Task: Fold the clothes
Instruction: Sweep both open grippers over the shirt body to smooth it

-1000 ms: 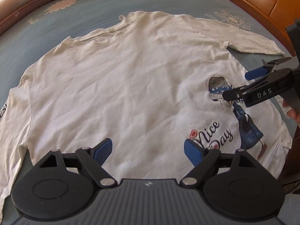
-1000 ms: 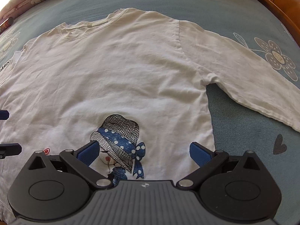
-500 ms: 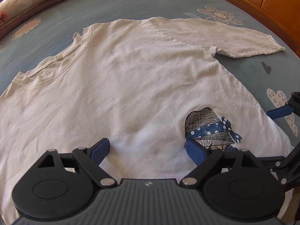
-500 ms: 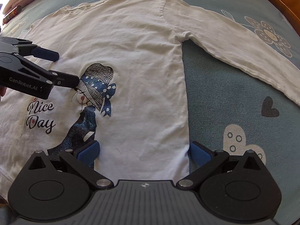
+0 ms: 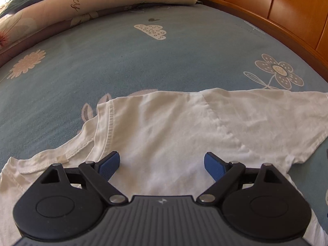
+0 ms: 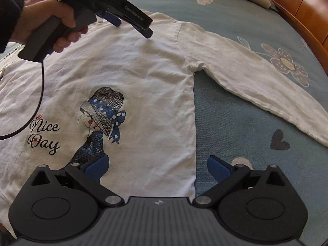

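White long-sleeved shirt spread flat on the blue bedsheet.
Left gripper hovers near the collar, jaws apart, empty; right gripper straddles the shirt's right side edge, jaws apart.

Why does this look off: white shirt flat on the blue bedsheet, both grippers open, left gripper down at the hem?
Not the hem. The right wrist view shows the left gripper up by the shoulder and collar of the white shirt. Shirt flat on the blue bedsheet, right gripper open too: correct.
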`<state>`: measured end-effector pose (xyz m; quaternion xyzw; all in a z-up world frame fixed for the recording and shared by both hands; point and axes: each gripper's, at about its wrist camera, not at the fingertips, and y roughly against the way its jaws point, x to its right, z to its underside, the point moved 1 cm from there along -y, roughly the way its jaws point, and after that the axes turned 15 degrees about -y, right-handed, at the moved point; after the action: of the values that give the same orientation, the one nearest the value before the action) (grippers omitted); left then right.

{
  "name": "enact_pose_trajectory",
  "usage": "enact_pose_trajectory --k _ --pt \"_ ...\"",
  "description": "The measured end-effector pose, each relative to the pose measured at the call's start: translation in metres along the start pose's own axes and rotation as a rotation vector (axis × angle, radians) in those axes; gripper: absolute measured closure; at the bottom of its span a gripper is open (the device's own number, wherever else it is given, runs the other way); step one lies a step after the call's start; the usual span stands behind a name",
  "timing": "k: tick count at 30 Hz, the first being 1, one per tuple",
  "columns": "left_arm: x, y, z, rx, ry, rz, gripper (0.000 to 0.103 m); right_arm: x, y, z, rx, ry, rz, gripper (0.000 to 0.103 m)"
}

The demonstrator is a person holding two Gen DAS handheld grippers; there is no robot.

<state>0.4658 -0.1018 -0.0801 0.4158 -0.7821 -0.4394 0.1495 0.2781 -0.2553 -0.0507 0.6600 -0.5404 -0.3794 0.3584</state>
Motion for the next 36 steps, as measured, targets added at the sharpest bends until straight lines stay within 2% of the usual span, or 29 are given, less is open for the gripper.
enact_pose_trajectory --k 1,3,8,12,16,19,25,27,32,34,36 --pt "-0.003 -0.006 -0.003 0.020 0.005 -0.005 0.009 0.001 0.004 -0.004 0.022 0.007 -0.002 0.000" --pt "-0.005 -0.015 -0.014 0.046 -0.024 -0.011 0.008 0.005 0.009 -0.012 0.046 0.000 -0.010 0.000" --pt "-0.011 -0.035 -0.045 0.044 -0.039 -0.019 0.007 0.018 0.003 -0.024 0.042 -0.054 -0.008 0.000" --pt "-0.008 -0.022 -0.049 0.046 0.003 -0.016 0.007 0.028 0.005 -0.025 0.040 -0.096 -0.013 0.000" --pt "0.004 0.014 -0.027 0.067 0.051 0.020 0.007 0.033 0.011 -0.030 0.058 -0.101 -0.019 0.000" --pt "0.016 0.041 0.003 0.046 0.087 0.040 0.007 0.036 0.011 -0.035 0.064 -0.109 -0.030 0.000" --pt "0.045 0.084 0.064 -0.041 0.080 0.017 0.007 0.033 0.007 -0.043 0.060 -0.101 -0.047 0.000" --pt "0.053 0.094 0.082 -0.062 0.076 -0.017 0.007 0.028 0.005 -0.044 0.062 -0.082 -0.042 0.000" --pt "0.060 0.092 0.118 -0.088 0.107 -0.033 0.007 0.014 0.000 -0.046 0.068 -0.084 -0.019 0.000" --pt "0.059 0.086 0.121 -0.066 0.101 -0.029 0.002 0.007 -0.002 -0.046 0.068 -0.079 -0.015 0.000" --pt "0.056 0.081 0.113 -0.059 0.091 -0.016 0.001 0.000 -0.003 -0.045 0.067 -0.063 -0.011 0.000"
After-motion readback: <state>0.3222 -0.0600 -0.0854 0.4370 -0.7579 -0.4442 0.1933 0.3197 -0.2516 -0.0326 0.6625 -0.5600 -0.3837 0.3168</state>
